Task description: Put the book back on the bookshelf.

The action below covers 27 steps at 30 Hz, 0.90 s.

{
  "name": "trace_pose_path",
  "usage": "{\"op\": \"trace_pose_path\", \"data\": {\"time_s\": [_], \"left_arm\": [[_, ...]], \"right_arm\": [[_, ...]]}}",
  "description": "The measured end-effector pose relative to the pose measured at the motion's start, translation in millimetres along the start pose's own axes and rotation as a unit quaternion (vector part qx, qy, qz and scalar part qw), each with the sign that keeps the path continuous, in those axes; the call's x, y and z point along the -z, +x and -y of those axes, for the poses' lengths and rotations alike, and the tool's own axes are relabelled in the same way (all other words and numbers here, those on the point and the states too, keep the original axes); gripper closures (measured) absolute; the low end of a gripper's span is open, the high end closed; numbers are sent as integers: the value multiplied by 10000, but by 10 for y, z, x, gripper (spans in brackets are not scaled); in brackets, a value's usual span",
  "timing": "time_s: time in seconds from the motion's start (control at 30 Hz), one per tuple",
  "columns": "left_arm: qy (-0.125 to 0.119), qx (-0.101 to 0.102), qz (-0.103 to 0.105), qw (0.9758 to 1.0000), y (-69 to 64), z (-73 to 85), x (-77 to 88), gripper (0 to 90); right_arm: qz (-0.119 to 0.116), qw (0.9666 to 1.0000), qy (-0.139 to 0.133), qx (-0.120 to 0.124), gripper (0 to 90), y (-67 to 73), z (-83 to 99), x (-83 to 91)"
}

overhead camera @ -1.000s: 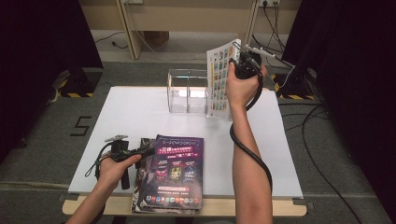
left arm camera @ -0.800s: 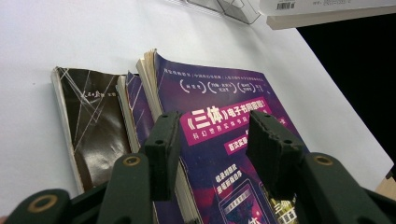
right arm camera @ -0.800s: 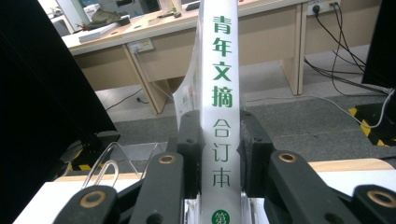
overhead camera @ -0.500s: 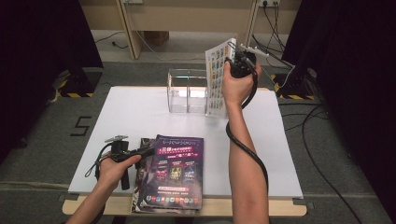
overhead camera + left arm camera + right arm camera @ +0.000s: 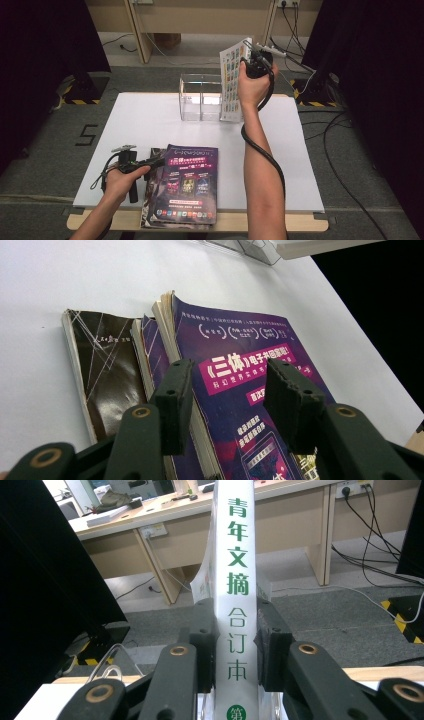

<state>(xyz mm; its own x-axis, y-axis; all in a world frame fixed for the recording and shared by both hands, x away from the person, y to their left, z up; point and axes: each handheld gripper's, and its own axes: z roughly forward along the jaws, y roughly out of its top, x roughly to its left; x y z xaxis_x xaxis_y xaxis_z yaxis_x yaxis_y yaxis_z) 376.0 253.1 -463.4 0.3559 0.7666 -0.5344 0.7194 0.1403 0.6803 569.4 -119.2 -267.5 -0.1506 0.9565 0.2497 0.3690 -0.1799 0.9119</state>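
Between jaws of right hand-held gripper (image 5: 235,645): white book (image 5: 236,595), upright, clamped.

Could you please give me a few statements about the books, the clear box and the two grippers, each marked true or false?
1. The right gripper is clamped on the spine of a white book. True.
2. The white book lies flat on the table. False: it is held upright beside the clear box, at its right end.
3. The left gripper is shut on the purple book. False: its jaws stand open above the cover.
4. The purple book rests on top of a stack that includes a dark brown book. True.
5. The clear box sits at the near edge of the table. False: it sits near the far edge.
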Motion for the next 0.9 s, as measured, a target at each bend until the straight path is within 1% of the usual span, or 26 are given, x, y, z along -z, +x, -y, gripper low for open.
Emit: {"op": "trace_pose_path", "data": {"time_s": [0.07,0.13,0.23,0.3,0.37,0.47,0.53,0.6,0.67,0.7,0.77,0.83,0.9], "left_arm": [[-10,-15,-8,10000,-8,2,1,538],[-21,-6,-4,10000,-11,0,12,538],[-56,-1,0,10000,-1,-15,27,537],[-83,11,-11,10000,4,-21,33,537],[-83,5,-15,10000,15,-24,39,537],[-97,22,-24,9999,34,-18,31,537],[-82,26,-21,10000,46,-13,29,538],[-72,27,-29,10000,50,-12,32,538],[-73,14,-27,10000,48,-11,35,539],[-78,12,-34,10000,46,-12,34,538],[-78,12,-28,10000,37,-10,31,538],[-63,-9,-19,10000,26,-4,32,538],[-69,-27,-18,10000,17,1,28,538]], "right_arm": [[7,10000,-20,-73,742,-13,-3,-34],[12,10000,-35,-60,742,-17,-24,-92],[18,10000,-60,-32,742,-7,-46,-124],[-5,9999,-158,-24,742,6,-73,-156],[-75,9996,-290,11,741,11,-89,-187],[-124,9987,-469,129,740,22,-38,-261],[-136,9989,-410,179,740,10,33,-319],[-114,9993,-289,204,740,-7,117,-366],[-178,9991,-288,256,739,-8,201,-350],[-216,9989,-269,319,739,3,226,-332],[-176,9983,-279,472,739,28,293,-279],[-131,9983,-290,485,738,18,332,-222],[-93,9976,-259,635,738,5,381,-166]]}}
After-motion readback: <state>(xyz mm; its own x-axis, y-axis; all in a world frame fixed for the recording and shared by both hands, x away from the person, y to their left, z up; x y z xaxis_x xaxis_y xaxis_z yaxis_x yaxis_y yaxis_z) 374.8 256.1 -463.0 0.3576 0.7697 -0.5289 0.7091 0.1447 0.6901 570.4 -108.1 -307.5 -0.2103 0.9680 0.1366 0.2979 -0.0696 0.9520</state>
